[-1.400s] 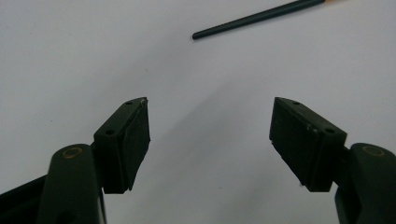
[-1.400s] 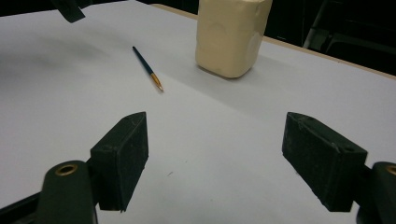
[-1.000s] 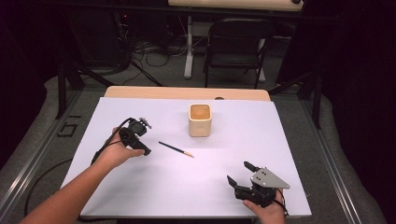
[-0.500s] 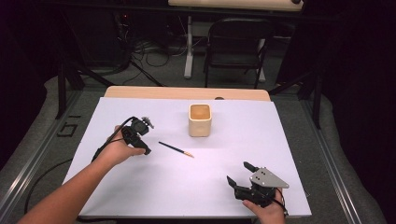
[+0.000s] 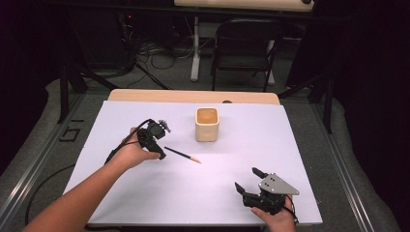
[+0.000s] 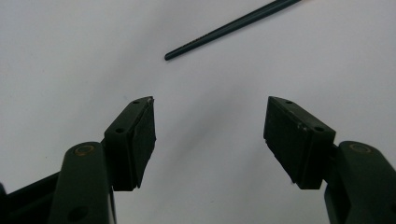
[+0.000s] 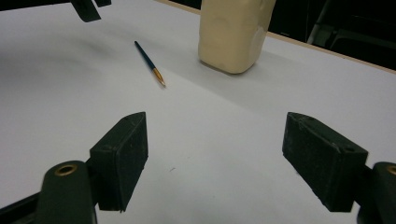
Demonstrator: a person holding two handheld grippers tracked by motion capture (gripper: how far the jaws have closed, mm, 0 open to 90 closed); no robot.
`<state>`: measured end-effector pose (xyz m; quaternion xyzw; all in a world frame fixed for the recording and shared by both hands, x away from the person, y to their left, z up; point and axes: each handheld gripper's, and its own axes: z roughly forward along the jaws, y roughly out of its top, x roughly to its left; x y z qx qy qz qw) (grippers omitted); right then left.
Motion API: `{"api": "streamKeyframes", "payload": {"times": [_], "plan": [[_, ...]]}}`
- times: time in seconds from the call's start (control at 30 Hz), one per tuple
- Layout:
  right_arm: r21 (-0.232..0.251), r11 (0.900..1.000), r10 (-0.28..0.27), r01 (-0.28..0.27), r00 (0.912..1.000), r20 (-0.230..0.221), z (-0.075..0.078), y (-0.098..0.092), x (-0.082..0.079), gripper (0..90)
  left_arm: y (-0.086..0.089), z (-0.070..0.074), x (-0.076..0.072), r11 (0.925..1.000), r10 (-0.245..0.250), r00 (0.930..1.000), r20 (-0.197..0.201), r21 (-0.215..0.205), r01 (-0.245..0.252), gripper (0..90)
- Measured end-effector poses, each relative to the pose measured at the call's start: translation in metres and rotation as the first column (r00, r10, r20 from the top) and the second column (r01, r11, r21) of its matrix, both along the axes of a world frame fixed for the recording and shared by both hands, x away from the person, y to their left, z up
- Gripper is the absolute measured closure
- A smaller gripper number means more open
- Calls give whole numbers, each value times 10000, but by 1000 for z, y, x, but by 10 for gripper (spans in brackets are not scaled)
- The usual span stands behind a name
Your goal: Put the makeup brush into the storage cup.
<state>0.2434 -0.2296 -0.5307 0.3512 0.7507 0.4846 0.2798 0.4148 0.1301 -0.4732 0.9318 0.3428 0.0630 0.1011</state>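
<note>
A thin dark paintbrush [image 5: 182,154] with a tan tip lies on the white table sheet [image 5: 145,198], in front and to the left of a cream square cup [image 5: 207,123]. My left gripper [image 5: 161,153] points down at the sheet just left of the brush's handle end. It stands open with nothing between its pads. In the left gripper view [image 6: 208,105] the brush [image 6: 233,25] lies beyond the fingertips, apart from them. My right gripper [image 5: 245,178] rests open near the front right. In its own view [image 7: 215,116] it faces the brush [image 7: 149,62] and cup [image 7: 233,32].
A strip of the wooden tabletop [image 5: 193,95] shows behind the sheet. Past it stand a black folding chair [image 5: 246,43] and cables on the floor. A cable trails from the left gripper toward the left edge.
My left hand has shifted a little to the right, bringing its gripper closer to the brush's handle end. The right gripper has stayed put.
</note>
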Motion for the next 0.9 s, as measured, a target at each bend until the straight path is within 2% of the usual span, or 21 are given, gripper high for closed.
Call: {"api": "streamKeyframes", "payload": {"times": [0.43, 0.7, 0.9], "plan": [[-17, 10000, 21, -21, 10000, -18, 0, 0, 0, 224, -12, 3, 4, 9996, -274, 9996, 61, -4, 274, 344], [-16, 10000, 20, -20, 10000, -10, 0, 0, 0, 224, -24, 1, 6, 9959, -881, 9961, 42, 202, 880, 347], [-13, 10000, 41, -41, 10000, -18, 0, 0, 0, 224, -37, -2, 8, 9894, -1380, 9904, -85, 449, 1383, 363]]}}
